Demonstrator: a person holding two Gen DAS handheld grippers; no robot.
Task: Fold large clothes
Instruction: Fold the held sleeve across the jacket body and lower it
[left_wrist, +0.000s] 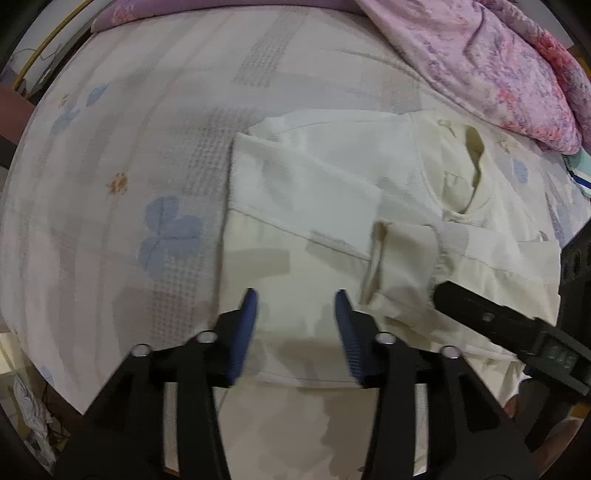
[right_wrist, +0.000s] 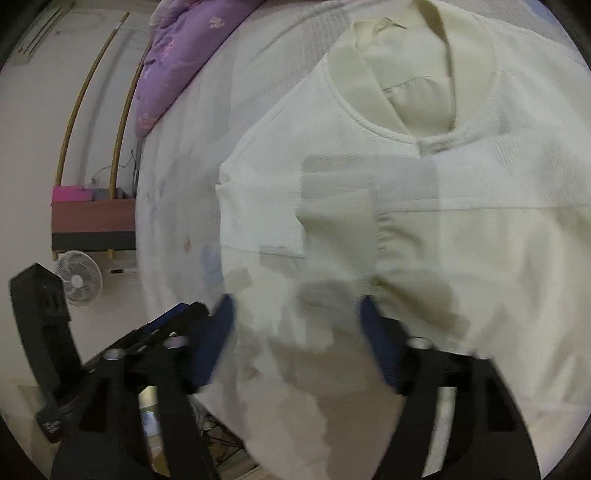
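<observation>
A cream-white jacket (left_wrist: 325, 192) lies flat on the bed, sleeves folded in over the body, collar (left_wrist: 472, 147) to the right. One cuff (left_wrist: 402, 273) lies across the front. My left gripper (left_wrist: 297, 299) is open and empty, just above the jacket's hem. In the right wrist view the jacket (right_wrist: 443, 206) fills the frame, collar (right_wrist: 417, 74) at the top. My right gripper (right_wrist: 297, 306) is open and empty over the jacket's lower part. The right gripper's body also shows in the left wrist view (left_wrist: 517, 332), and the left gripper's body in the right wrist view (right_wrist: 166, 325).
The bed sheet (left_wrist: 129, 184) is pale with blue flowers. A pink and purple quilt (left_wrist: 498, 62) is bunched at the bed's far right. In the right wrist view a purple pillow (right_wrist: 173, 55), a fan (right_wrist: 79, 278) and a low shelf (right_wrist: 92, 218) stand left of the bed.
</observation>
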